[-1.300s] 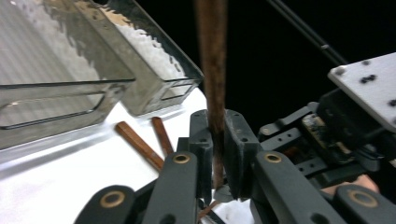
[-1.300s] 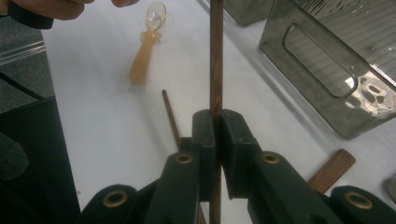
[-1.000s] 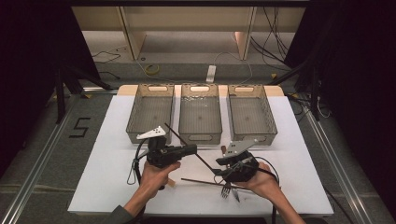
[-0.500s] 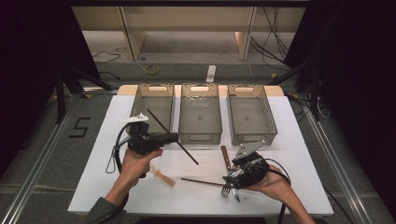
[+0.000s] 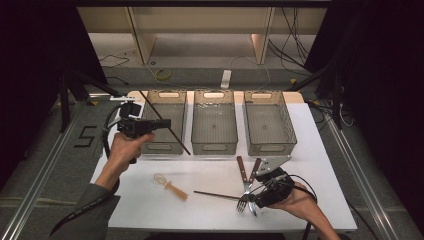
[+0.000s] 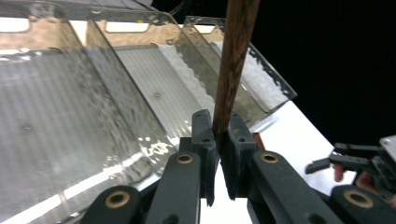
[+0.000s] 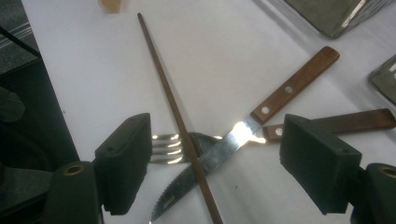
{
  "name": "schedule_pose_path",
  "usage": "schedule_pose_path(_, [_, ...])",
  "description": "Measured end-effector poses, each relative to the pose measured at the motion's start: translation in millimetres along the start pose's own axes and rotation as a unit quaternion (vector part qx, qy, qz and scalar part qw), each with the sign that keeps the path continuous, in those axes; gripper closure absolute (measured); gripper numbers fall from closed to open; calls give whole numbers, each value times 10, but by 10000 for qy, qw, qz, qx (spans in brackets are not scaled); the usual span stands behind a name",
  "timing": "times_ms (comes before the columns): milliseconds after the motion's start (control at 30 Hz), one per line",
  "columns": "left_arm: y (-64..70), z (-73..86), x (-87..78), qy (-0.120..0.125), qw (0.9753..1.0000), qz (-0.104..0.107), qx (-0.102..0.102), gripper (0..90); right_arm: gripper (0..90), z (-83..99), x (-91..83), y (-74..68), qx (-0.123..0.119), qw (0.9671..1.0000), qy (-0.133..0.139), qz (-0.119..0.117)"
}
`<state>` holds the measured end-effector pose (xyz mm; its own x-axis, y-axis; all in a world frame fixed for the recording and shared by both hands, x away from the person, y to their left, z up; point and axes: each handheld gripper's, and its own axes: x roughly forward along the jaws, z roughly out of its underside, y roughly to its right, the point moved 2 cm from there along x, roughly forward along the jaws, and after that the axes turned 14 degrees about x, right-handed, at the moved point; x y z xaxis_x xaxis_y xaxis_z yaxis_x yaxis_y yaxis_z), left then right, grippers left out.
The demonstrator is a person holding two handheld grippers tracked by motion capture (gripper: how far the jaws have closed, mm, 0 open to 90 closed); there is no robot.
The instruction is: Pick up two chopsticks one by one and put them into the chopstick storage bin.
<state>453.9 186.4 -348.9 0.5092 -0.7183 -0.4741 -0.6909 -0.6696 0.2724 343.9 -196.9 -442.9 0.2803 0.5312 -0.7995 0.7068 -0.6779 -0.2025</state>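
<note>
My left gripper [image 5: 166,123] [image 6: 219,140] is shut on a dark wooden chopstick [image 5: 150,104] [image 6: 231,70] and holds it slanted above the left clear bin [image 5: 162,137]. Near the table's front right, my right gripper [image 5: 252,197] [image 7: 217,140] stands open just above a crossed pile. In that pile a second chopstick [image 5: 215,194] [image 7: 170,98] lies over a fork [image 5: 243,197] [image 7: 166,147] and a serrated knife [image 5: 256,172] [image 7: 289,88], both with wooden handles. The open jaws straddle the pile and grip nothing.
Three clear bins stand in a row at the back of the white table [image 5: 310,165]: left, middle [image 5: 214,145] and right [image 5: 270,142]. A small whisk with a wooden handle [image 5: 169,186] lies front left. Dark floor and rails surround the table.
My left gripper has lifted the chopstick off the table and carried it left and back over the left bin. My right gripper has dropped slightly toward the cutlery pile.
</note>
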Motion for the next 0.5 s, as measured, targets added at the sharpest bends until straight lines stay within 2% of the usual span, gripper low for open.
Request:
schedule_pose_path(167, [-94,-131,-10,-41,9999,-96,-54,842,254,38,7,12,4,10000,-55,13])
schedule_pose_path(200, [-134,-197,-8,-75,9999,-143,-39,842,254,43,6,15,-4,10000,-55,28])
schedule_pose_path(233, [-134,-197,-8,-75,9999,-143,-39,841,253,48,4,17,-3,10000,-54,29])
schedule_pose_path(267, [-172,-251,8,-186,9994,-278,43,841,251,53,2,19,2,10000,-53,22])
schedule_pose_path(300, [-172,-251,8,-186,9994,-278,43,841,251,53,2,19,2,10000,-53,22])
schedule_pose_path(333, [-222,-298,17,-205,9993,-317,-20,841,248,62,-4,29,10,10000,-45,34])
schedule_pose_path(500, [-313,-380,19,-254,9988,-424,-65,841,245,80,-20,48,42,10000,-20,39])
